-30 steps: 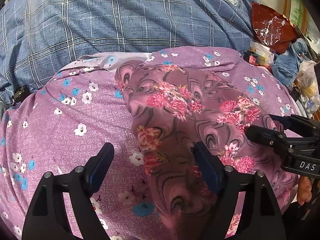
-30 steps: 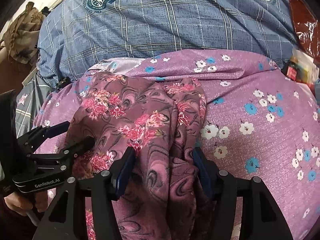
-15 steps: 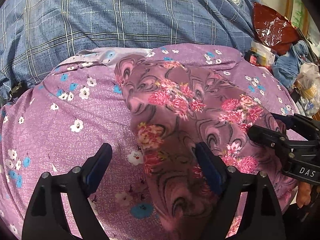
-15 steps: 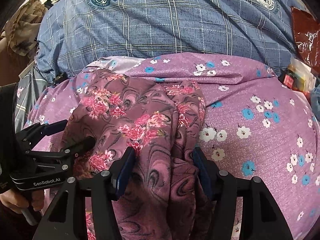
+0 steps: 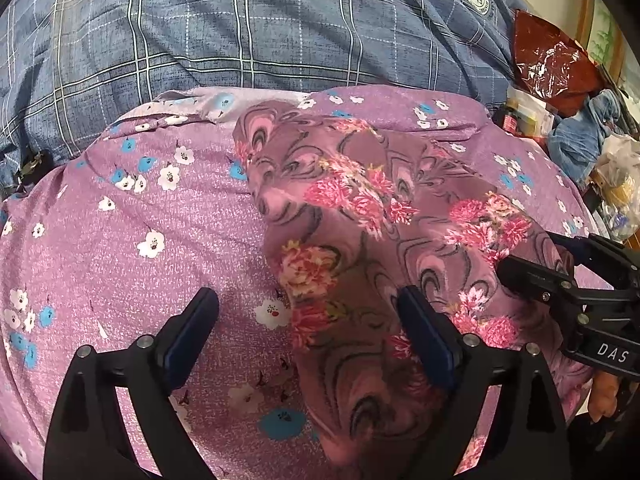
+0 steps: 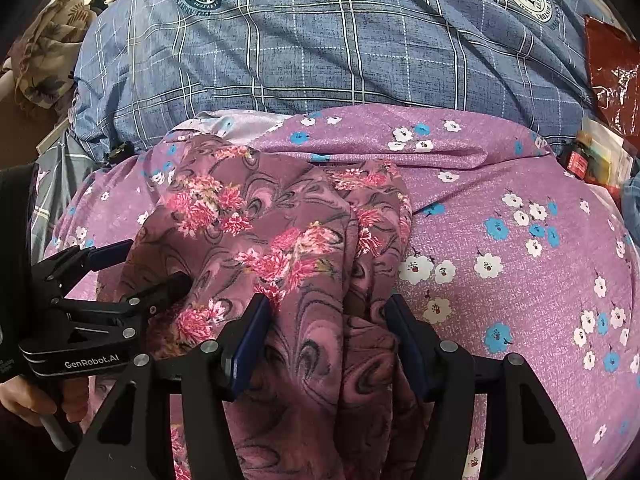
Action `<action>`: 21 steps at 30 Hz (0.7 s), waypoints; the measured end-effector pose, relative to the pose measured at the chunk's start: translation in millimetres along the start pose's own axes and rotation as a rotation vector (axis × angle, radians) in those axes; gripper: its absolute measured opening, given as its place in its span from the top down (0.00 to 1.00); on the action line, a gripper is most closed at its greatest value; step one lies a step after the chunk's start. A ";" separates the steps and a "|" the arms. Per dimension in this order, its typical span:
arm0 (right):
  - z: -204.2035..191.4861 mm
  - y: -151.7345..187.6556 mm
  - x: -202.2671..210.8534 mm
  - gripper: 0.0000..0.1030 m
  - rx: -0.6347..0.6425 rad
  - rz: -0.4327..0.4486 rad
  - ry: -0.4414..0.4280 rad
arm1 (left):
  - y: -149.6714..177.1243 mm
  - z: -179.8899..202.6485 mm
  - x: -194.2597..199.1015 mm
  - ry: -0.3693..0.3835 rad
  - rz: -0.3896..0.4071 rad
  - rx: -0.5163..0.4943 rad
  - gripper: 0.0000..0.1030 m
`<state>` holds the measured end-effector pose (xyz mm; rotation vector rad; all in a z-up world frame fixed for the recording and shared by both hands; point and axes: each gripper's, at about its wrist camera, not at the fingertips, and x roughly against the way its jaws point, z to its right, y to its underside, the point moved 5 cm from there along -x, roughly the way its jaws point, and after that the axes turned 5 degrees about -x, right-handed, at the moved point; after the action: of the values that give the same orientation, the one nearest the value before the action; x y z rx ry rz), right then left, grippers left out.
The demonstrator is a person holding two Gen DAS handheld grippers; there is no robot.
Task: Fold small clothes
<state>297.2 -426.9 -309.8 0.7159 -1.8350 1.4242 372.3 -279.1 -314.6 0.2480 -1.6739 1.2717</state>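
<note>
From the left wrist, the left gripper [image 5: 308,330] spreads wide, straddling the edge of the mauve floral garment [image 5: 360,240] on the purple flowered bedspread [image 5: 120,240], likely lining up a grab. From the right wrist, the right gripper [image 6: 326,332] brackets a bunched fold, apparently unclamped.

Both tools [image 5: 308,320] [image 6: 326,328] spread wide, side by side.

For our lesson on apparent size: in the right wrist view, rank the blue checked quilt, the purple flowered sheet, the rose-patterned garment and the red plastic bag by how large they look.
1-2. Blue checked quilt and purple flowered sheet: alike, unranked.
3. Rose-patterned garment.
4. Red plastic bag, cut off at the edge.
</note>
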 end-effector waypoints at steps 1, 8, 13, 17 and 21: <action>0.9 0.2 -0.4 0.38 -0.002 -0.002 -0.004 | 0.1 -0.2 -0.1 0.003 -0.001 0.003 0.10; 10.7 1.6 -5.0 0.35 -0.063 -0.038 -0.102 | 0.5 -3.0 1.7 0.096 -0.032 0.063 0.10; 34.7 6.6 -23.8 0.26 -0.217 -0.156 -0.305 | 6.3 1.8 1.1 0.256 -0.089 0.102 0.12; 46.0 9.4 -28.9 0.26 -0.308 -0.176 -0.419 | 10.3 7.1 -3.9 0.349 -0.116 0.131 0.29; 39.3 10.3 -27.2 0.47 -0.294 -0.164 -0.435 | 7.4 8.5 -1.8 0.383 -0.109 0.156 0.45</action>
<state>298.2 -462.3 -343.5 1.0532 -2.1945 0.9129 363.5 -283.6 -320.4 0.1724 -1.2233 1.2771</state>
